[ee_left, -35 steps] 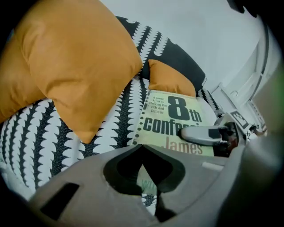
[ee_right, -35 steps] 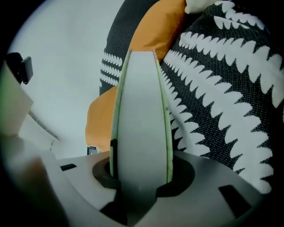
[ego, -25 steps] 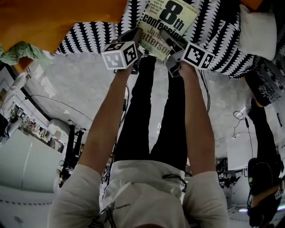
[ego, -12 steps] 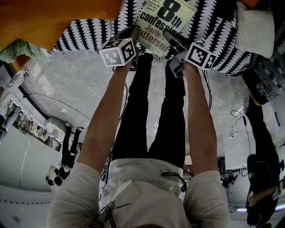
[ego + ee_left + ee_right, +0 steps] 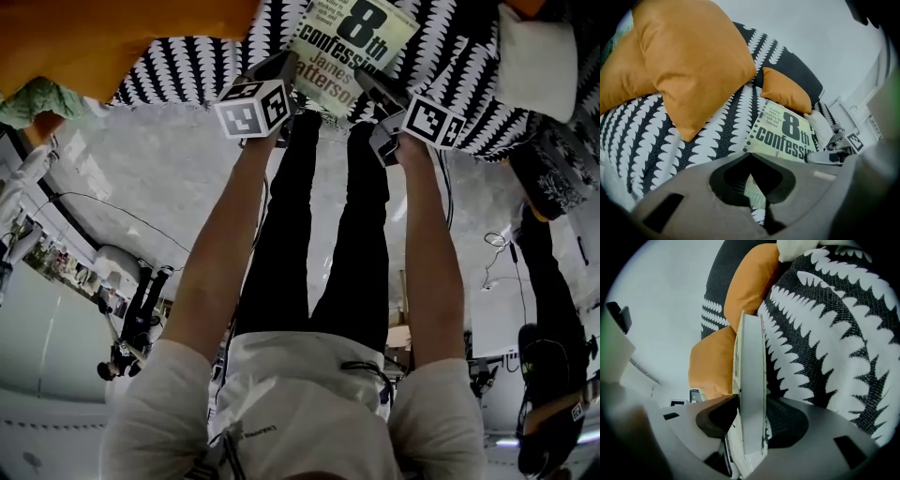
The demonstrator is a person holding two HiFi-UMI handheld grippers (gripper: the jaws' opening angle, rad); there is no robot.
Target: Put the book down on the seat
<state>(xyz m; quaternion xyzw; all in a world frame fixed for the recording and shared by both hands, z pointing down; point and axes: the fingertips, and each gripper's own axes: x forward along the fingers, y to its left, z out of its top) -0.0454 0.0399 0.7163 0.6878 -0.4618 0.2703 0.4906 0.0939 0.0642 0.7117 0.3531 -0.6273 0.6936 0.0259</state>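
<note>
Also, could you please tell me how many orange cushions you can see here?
3, in the left gripper view: a large orange cushion in front, a second cushion behind it at left, a small cushion beyond the book. More may be hidden.

Left arm (image 5: 225, 253) and right arm (image 5: 427, 262) extended forward, bare, held near parallel, left gripper (image 5: 751, 157) with fingers closed on a corner of the book (image 5: 342, 47), right gripper (image 5: 752, 401) with fingers spread wide, book edge flanked between them.
</note>
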